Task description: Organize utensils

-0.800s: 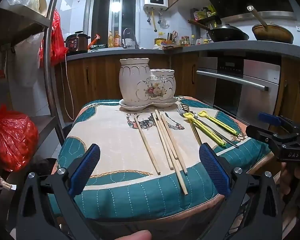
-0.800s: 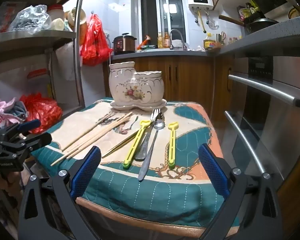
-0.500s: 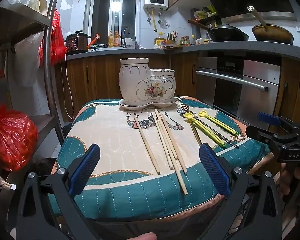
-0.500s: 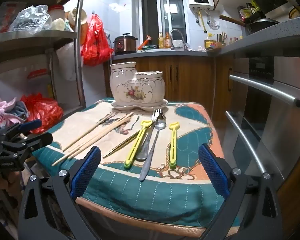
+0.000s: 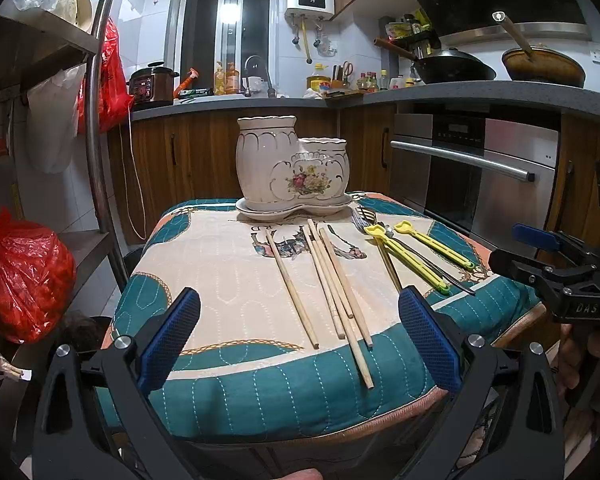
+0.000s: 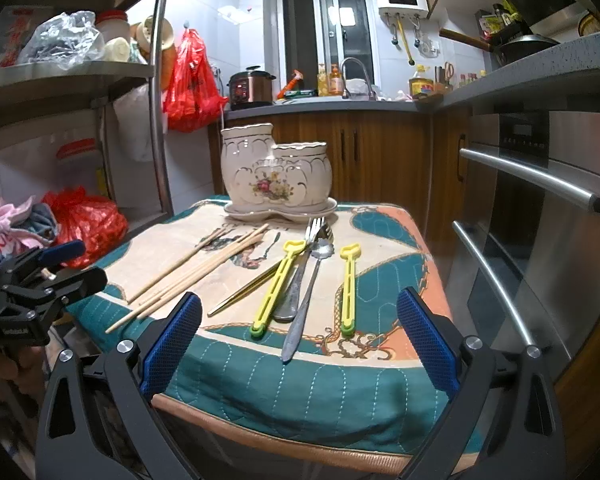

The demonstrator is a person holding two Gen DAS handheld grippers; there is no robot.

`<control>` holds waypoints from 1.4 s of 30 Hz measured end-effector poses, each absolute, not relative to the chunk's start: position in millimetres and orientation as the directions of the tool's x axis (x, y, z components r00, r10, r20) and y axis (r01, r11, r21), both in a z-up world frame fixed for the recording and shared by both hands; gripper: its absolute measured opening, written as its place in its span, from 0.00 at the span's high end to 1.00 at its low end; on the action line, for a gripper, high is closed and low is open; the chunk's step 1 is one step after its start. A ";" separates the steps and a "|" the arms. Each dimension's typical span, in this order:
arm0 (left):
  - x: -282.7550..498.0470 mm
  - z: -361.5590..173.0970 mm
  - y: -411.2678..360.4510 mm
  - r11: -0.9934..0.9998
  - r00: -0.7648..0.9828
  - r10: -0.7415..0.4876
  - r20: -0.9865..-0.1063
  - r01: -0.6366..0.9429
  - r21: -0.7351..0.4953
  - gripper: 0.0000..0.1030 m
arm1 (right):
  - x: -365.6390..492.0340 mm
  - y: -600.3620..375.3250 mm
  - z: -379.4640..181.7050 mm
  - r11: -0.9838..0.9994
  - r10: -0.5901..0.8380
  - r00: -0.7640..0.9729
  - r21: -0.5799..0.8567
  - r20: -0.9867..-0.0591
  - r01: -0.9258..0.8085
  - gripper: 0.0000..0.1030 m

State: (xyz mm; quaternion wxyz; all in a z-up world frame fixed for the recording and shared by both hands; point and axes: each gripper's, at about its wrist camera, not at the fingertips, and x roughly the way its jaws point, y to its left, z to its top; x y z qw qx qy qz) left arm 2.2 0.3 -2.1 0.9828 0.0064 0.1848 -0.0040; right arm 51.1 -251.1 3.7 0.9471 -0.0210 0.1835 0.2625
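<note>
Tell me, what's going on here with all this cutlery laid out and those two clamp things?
A person holds a two-finger gripper in each hand, about to tidy utensils. Both the left gripper and the right gripper are wide open and empty, hovering at the near edge of the padded table. Nothing is picked up yet: the wooden chopsticks, the yellow tongs, the fork and spoon lie flat on the cloth. The ceramic holder stands at the far end; nothing shows above its rims.

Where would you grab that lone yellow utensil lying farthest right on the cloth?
Probably mid-handle. The yellow utensil lies flat and apart from the spoon, with bare cloth on both long sides. The right tongs, open and nearest, could come down from above, one finger on each side.
</note>
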 end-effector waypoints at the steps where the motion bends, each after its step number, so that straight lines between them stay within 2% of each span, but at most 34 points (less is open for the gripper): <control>1: 1.2 -1.8 -0.1 1.000 0.932 -0.007 -0.363 0.012 0.010 0.05 | 50.3 -250.4 2.6 0.861 0.490 0.795 0.056 -0.358 -0.505 0.06; 42: -4.0 1.4 -8.8 1.000 0.935 -0.024 -0.355 0.030 0.009 0.05 | 50.2 -249.5 3.2 0.861 0.492 0.794 0.063 -0.356 -0.505 0.06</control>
